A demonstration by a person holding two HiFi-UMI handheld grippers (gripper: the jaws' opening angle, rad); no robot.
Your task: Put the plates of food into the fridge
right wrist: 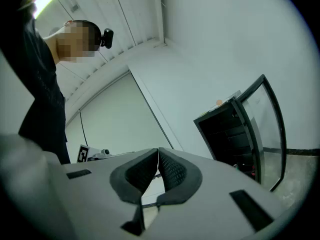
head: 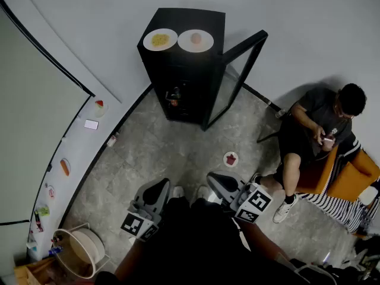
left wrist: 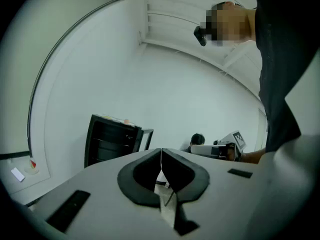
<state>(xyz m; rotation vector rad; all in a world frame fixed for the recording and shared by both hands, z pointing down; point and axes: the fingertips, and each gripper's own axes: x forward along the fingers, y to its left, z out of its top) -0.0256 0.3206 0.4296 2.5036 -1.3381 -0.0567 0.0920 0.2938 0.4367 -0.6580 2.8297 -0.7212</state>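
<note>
Plates of food sit on top of the fridge [head: 184, 82]: a plate of yellow food [head: 160, 40] and, just beside it, a plate with a pinkish lump [head: 196, 40]. A third small plate [head: 230, 158] lies on the floor out in front of the fridge. The left gripper [left wrist: 161, 166] and right gripper [right wrist: 158, 169] are both pinched tight with nothing between them, well back from the fridge.

I'd say open the jaws first. Then take a top plate by its near rim, keep it flat, and lower it onto a free shelf.

The glass door [head: 237, 79] swings out from the fridge's right side, so come in from the front. Step round the floor plate. A seated person [head: 314, 129] is beyond the door.
</note>
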